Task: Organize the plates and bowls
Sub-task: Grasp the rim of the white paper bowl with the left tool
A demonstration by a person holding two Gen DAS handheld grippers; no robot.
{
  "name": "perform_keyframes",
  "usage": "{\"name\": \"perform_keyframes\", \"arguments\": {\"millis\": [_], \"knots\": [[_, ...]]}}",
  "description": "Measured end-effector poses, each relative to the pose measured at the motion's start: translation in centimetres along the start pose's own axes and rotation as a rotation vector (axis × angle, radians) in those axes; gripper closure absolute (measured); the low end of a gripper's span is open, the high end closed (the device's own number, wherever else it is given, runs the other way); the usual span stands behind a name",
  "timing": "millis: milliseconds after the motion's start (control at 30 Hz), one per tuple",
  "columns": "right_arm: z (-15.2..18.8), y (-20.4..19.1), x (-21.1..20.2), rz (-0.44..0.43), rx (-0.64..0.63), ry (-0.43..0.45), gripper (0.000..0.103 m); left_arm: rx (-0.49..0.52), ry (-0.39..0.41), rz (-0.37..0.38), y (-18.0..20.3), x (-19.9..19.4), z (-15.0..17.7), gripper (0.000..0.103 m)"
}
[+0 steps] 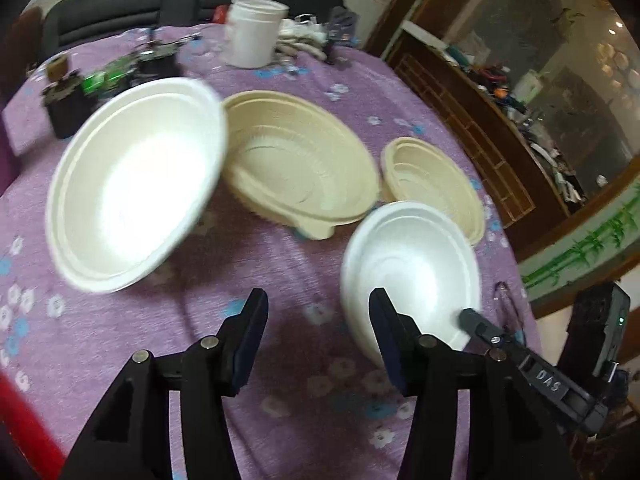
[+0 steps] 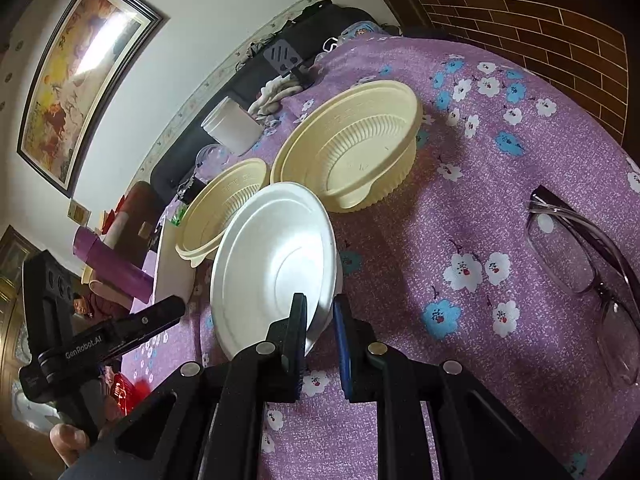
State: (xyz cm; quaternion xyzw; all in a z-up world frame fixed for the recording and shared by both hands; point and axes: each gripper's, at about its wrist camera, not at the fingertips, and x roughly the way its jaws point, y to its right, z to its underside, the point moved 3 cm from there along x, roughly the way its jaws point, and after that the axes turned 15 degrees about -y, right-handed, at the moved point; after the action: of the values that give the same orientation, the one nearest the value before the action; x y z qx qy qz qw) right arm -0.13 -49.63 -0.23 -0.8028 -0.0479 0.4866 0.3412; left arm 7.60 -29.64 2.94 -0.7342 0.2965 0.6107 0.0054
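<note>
- White foam, the small bowl point(image 2: 276, 268) sits tilted near the table's point(image 1: 280, 264) front, its near rim pinched between our right tongs point(image 2: 320, 320), which are closed narrow on it.
- We see a larger white bowl point(image 1: 136, 184) to the left, blurred and tipped, apparently off the cloth; whether anything supports it we cannot tell.
- Behind lie two cream bowls, a large one point(image 1: 304, 164) and a smaller one point(image 1: 434, 188), close together, the small white bowl just in front.
- Our left tongs point(image 1: 318, 312) stand about half open over bare purple cloth, holding nothing.
- Glasses point(image 2: 580, 264) lie toward the right edge, with free cloth between.
- A white tub point(image 1: 252, 32) stands at the far edge.
</note>
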Motion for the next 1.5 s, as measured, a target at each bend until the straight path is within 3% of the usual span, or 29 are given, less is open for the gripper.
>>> {"name": "perform_keyframes", "arguments": {"millis": [100,167,367,467,600,867,1000,1067,1100,1200,1400,1500], "knots": [[-0.1,-0.1,0.0,0.006,-0.009,0.006,0.088,0.029,-0.003,-0.022,1.2,1.4,-0.8,0.067],[-0.1,-0.2,0.2,0.01,-0.01,0.007,0.088,0.046,-0.028,-0.032,1.8,2.6,-1.1,0.094],[0.4,-0.7,-0.1,0.029,-0.034,0.006,0.089,0.089,0.008,-0.073,2.9,1.0,0.9,0.093],[1.3,-2.0,-0.8,-0.008,-0.064,-0.016,0.089,0.088,0.032,-0.103,2.0,-1.2,3.1,0.092],[3.7,-5.4,-0.7,-0.041,-0.163,-0.077,0.088,0.053,0.033,-0.175,-0.7,-3.9,7.6,0.091],[10.0,-12.8,4.3,-0.053,-0.39,-0.257,0.086,-0.109,0.055,-0.227,-8.2,-7.0,15.1,0.09],[10.9,-15.1,5.6,0.074,-0.5,-0.21,0.085,-0.127,0.09,-0.218,-9.7,-7.4,15.5,0.081],[11.1,-15.7,5.5,0.123,-0.535,-0.177,0.085,-0.112,0.111,-0.228,-9.8,-7.7,15.5,0.061],[11.0,-15.8,5.4,0.138,-0.543,-0.165,0.085,-0.103,0.123,-0.231,-9.7,-7.8,15.5,0.058],[11.0,-16.0,4.8,0.146,-0.555,-0.126,0.085,-0.064,0.153,-0.244,-9.1,-8.0,15.0,0.057],[11.0,-15.6,4.4,0.218,-0.566,-0.101,0.085,-0.046,0.137,-0.239,-8.9,-6.6,14.1,0.057],[10.6,-14.8,4.3,0.198,-0.534,-0.119,0.084,-0.023,0.14,-0.235,-8.6,-6.2,14.1,0.057]]}}
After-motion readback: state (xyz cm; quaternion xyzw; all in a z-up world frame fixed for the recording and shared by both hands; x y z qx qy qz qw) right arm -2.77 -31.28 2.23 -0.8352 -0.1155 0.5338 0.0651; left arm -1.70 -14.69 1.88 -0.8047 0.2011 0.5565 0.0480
